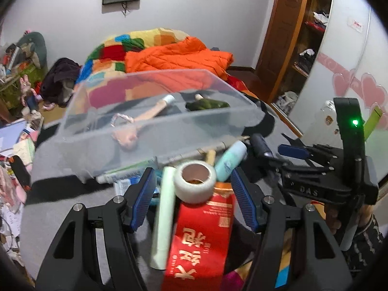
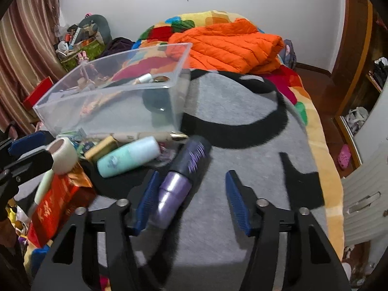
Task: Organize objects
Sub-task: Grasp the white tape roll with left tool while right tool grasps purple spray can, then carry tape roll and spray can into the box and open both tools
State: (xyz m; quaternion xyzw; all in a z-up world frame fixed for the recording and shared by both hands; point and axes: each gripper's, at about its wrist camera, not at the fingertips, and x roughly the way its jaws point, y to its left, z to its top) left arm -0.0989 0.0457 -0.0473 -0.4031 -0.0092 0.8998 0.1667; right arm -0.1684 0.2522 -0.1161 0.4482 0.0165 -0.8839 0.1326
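Both grippers are held open over the bed: the left gripper (image 1: 192, 189) brackets the tape roll (image 1: 195, 181) at 12 o'clock, while the purple bottle (image 2: 178, 184), long axis toward 1 o'clock, is found beside the right gripper (image 2: 191, 200), its inner left finger nearest.

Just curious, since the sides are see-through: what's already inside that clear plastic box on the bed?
Inside the clear box lie a pinkish wooden-handled tool and a dark green bottle. Its cloudy walls blur anything else at the bottom.
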